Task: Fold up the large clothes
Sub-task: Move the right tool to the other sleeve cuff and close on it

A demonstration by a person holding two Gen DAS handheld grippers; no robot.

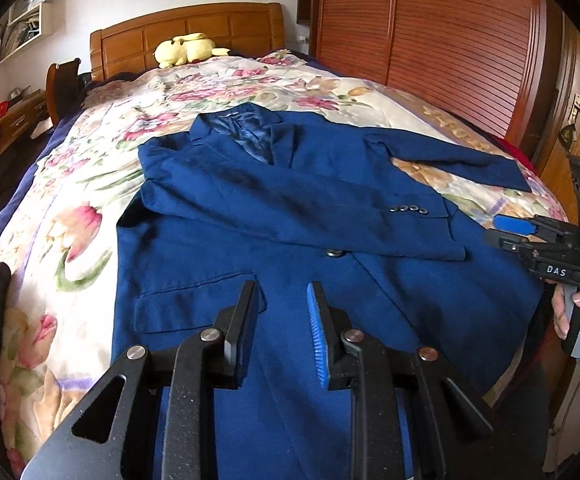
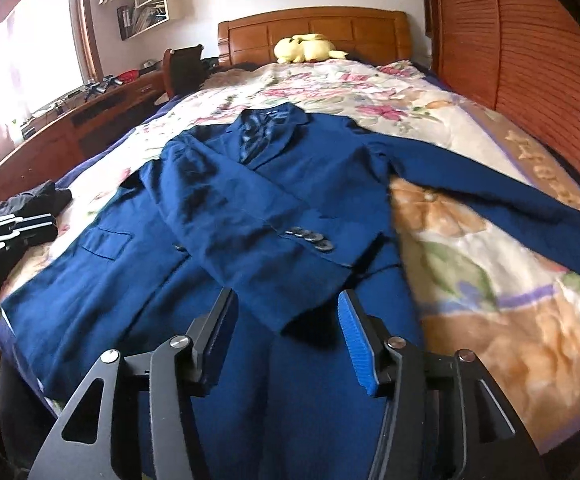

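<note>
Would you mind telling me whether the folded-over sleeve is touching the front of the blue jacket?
Touching. The right wrist view shows the folded sleeve lying flat across the blue jacket front, with no gap beneath its cuff.

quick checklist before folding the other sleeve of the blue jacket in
1. One sleeve already folded across the chest: ok, the folded sleeve lies over the blue jacket, cuff buttons showing.
2. Other sleeve free to pick up: ok, the outstretched sleeve lies flat on the floral bedspread, nothing on it.
3. Right tool empty and open: ok.
4. Left tool empty and open: ok.
5. Jacket body flat: ok, only slight wrinkles.
6. Hem near the bed edge: cannot tell, the tools hide it.
</note>
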